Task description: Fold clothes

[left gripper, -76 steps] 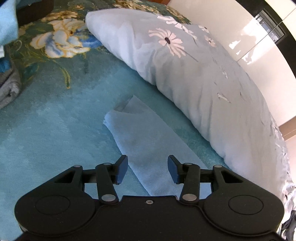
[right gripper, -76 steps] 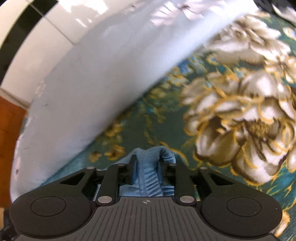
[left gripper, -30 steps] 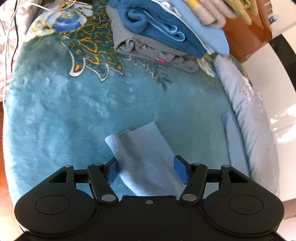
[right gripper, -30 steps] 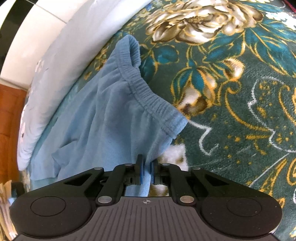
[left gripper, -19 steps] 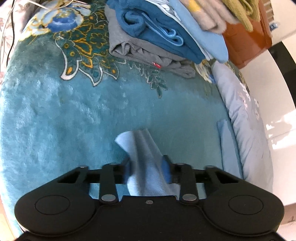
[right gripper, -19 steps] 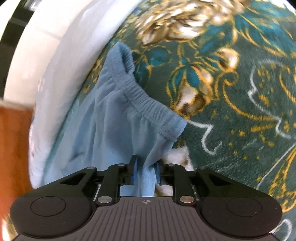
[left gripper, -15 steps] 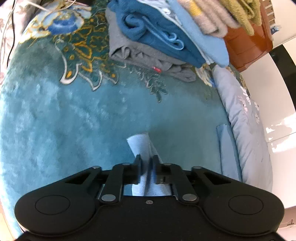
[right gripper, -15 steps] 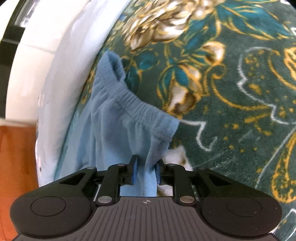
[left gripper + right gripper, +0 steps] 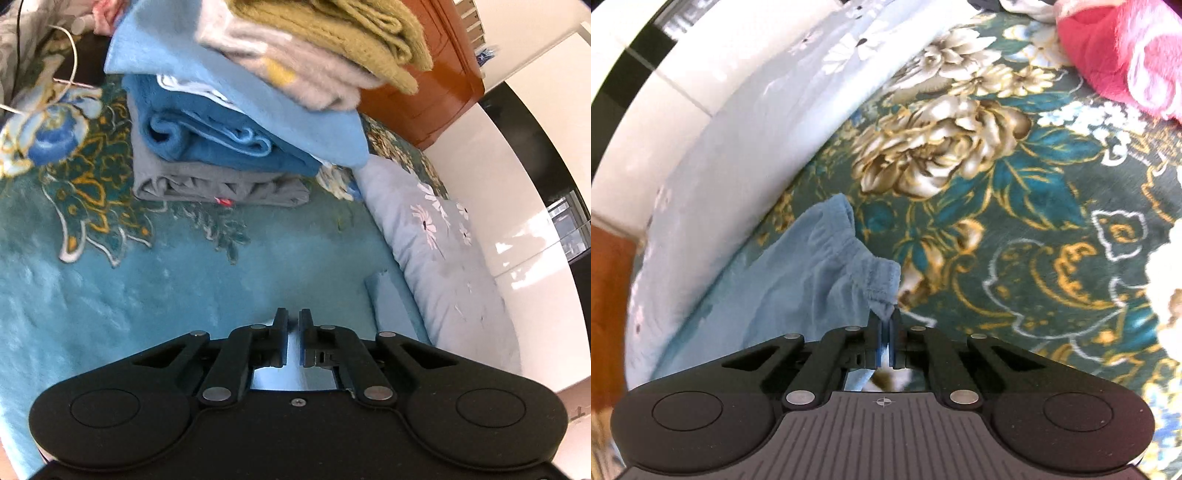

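The light blue trousers [image 9: 812, 284] lie on the bed with the elastic waistband [image 9: 849, 243] bunched and raised. My right gripper [image 9: 885, 321] is shut on the waistband's near corner, which hangs lifted off the floral bedspread [image 9: 1015, 192]. My left gripper [image 9: 293, 321] is shut on a pale blue leg end [image 9: 293, 356], seen only as a strip between and behind the fingers. Another leg end [image 9: 388, 299] lies flat on the teal blanket [image 9: 166, 288] to the right, beside the pale quilt [image 9: 443, 258].
A tall stack of folded clothes [image 9: 229, 122] stands straight ahead of the left gripper, with an orange wooden cabinet [image 9: 424, 92] behind it. A pink plush cloth [image 9: 1119, 48] lies at the far right of the right wrist view. The pale daisy quilt [image 9: 738, 129] runs along the white wall.
The left gripper's jaws closed on the leg end and rose with it, so the stack looms nearer. The right gripper lifted the waistband corner off the bedspread.
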